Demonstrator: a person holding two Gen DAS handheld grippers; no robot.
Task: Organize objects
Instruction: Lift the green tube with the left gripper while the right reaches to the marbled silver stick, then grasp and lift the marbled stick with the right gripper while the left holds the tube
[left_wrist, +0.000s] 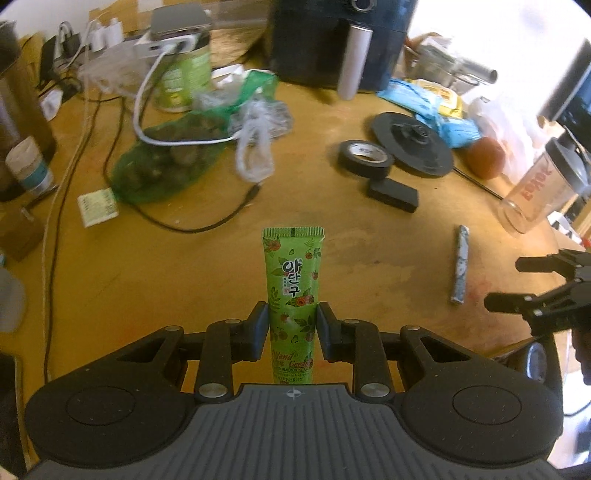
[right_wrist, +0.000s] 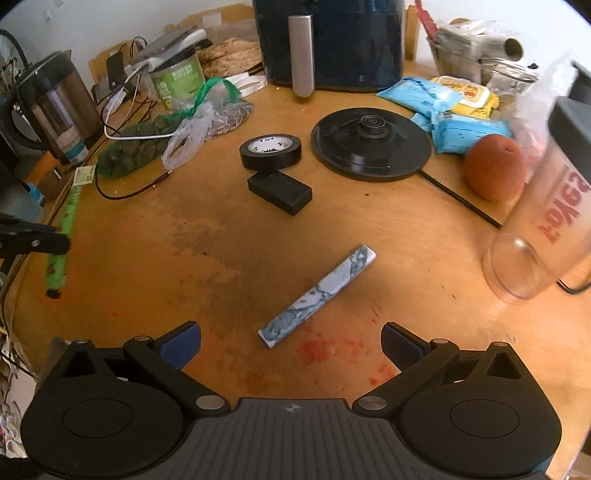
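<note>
My left gripper (left_wrist: 291, 325) is shut on a green hand cream tube (left_wrist: 293, 291), crimped end pointing away, held above the wooden table (left_wrist: 184, 280). In the right wrist view the same tube (right_wrist: 61, 243) hangs at the far left in the left gripper's fingers (right_wrist: 37, 242). My right gripper (right_wrist: 291, 343) stands wide open just above the table. A marbled blue-white stick (right_wrist: 317, 295) lies on the wood ahead of the right gripper and between the lines of its fingers. The left wrist view shows that stick (left_wrist: 460, 269) to the right, with the right gripper (left_wrist: 517, 284) beyond it.
A black tape roll (right_wrist: 270, 150), a black block (right_wrist: 279, 192) and a round black kettle base (right_wrist: 371, 144) lie mid-table. An orange fruit (right_wrist: 495, 166), a clear shaker bottle (right_wrist: 539, 225), blue wipe packs (right_wrist: 465, 129), a dark air fryer (right_wrist: 328, 40), a green net bag (left_wrist: 166, 162) and cables crowd the edges.
</note>
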